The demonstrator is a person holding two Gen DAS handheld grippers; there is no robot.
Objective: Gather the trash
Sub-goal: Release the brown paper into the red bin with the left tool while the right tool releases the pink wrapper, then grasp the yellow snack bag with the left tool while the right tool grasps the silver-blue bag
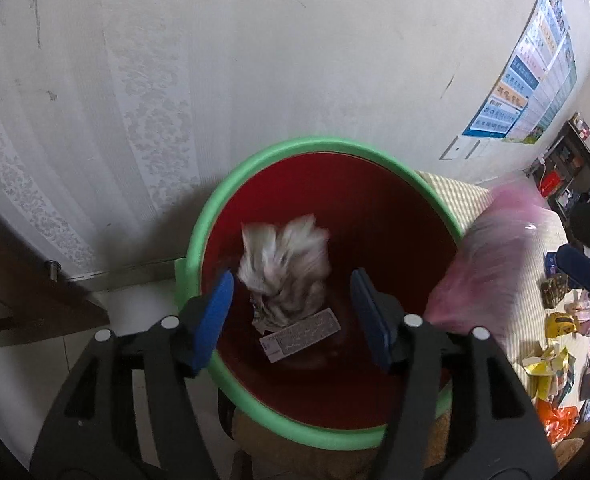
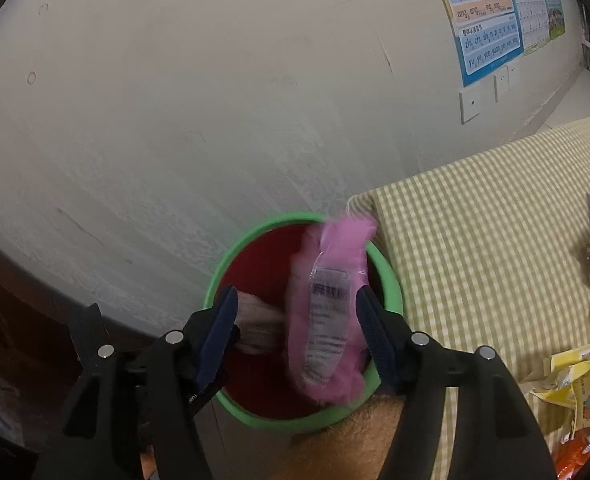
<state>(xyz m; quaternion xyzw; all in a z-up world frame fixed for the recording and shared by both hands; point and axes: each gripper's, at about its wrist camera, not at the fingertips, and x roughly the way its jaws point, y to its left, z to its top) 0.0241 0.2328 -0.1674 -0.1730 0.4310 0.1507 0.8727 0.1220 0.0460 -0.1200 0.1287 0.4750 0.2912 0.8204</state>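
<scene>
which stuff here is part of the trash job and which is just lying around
Part of the job:
- green-rimmed bin
- crumpled paper blurred over the bin
- pink packet blurred over the bin
- wrappers on the checked cloth
- left gripper, right gripper, both open

Just there:
- wall poster
- wall sockets

Both grippers, left (image 1: 291, 312) and right (image 2: 297, 334), point downward (jaws spread wide, gripping nothing).

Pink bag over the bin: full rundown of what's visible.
The crinkly pink plastic bag is motion-blurred and see-through, with a clear panel of dark print on its face. It hangs roughly upright between the right gripper's open jaws, above the green-rimmed red bin. Whether either jaw touches it cannot be told.
</scene>
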